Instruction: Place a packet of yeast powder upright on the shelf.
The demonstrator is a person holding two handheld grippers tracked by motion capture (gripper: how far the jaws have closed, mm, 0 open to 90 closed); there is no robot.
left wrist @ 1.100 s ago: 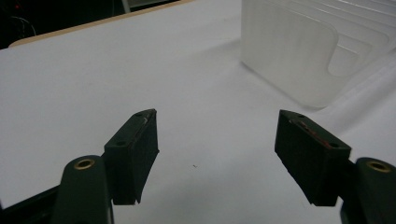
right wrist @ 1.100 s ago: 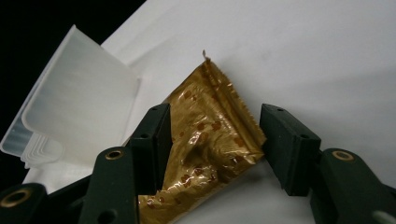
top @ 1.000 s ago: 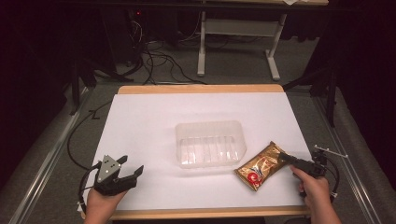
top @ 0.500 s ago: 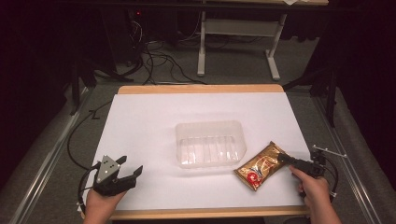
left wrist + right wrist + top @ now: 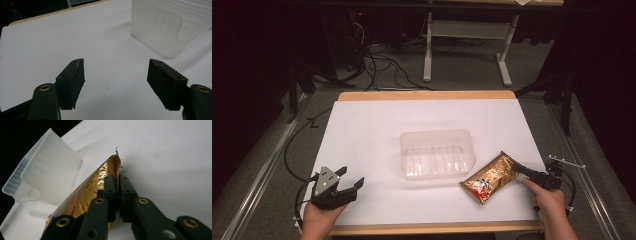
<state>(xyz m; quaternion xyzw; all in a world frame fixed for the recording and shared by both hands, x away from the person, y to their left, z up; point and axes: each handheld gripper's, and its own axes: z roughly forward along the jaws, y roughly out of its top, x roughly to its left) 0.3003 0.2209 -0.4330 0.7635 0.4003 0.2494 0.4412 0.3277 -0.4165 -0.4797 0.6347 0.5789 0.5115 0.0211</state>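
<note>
A gold foil snack packet (image 5: 489,178) with red print lies on the white table, right of a clear plastic tray (image 5: 437,134). My right gripper (image 5: 516,166) grips the packet's right end; its jaws have just been closing and are shut on the foil edge. In the right gripper view the gripper (image 5: 117,180) pinches the packet (image 5: 85,192), which lies against the tray (image 5: 50,170). My left gripper (image 5: 351,176) rests at the front left, open with nothing between its jaws. In the left gripper view, bare table lies between the gripper's (image 5: 116,72) pads, with the tray (image 5: 155,32) at upper right.
The white table (image 5: 372,130) has a wooden rim at its far and near edges. Black cables lie on the floor to the left, and a metal desk frame (image 5: 429,45) stands beyond the table.
The right gripper's jaws have come together on the packet's right end. Both hands stay where they were, and the packet and tray have not shifted.
</note>
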